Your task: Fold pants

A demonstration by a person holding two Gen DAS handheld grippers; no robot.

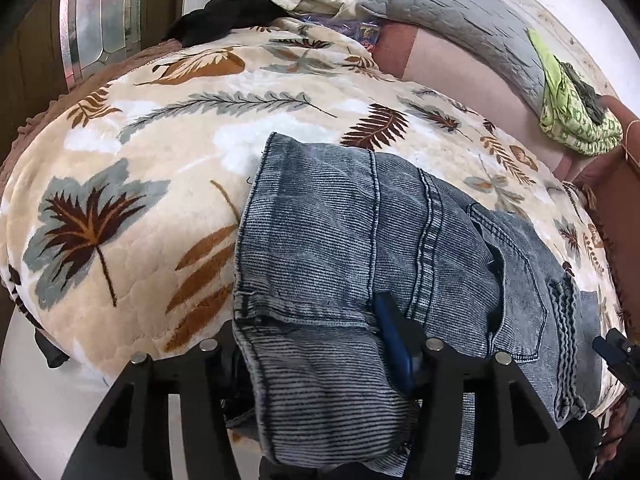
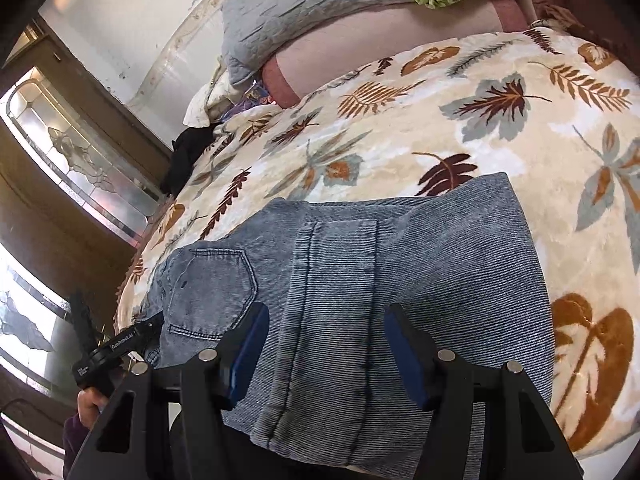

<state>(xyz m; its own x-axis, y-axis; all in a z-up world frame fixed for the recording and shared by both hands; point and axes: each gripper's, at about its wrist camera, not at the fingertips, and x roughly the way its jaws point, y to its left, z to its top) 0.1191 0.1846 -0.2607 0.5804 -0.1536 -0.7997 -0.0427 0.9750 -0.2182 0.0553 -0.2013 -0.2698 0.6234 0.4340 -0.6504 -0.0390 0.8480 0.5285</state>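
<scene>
Evidently soft, weighty denim: the pants (image 2: 360, 280) lie between the right gripper (image 2: 326, 344)'s parted jaws, unpinched. Left gripper (image 1: 320, 344) half-buried in cloth, grip unclear. Best hold: the thick folded edge nearest both.

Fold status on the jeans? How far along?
Done: the jeans lie on the leaf-print blanket already doubled into a compact stack, back pocket on top. In hand: denim bunches between the left gripper's fingers at the near edge, though a firm pinch can't be confirmed; the right gripper is open astride a folded band. Left: probably a final fold or flattening that near edge.
</scene>
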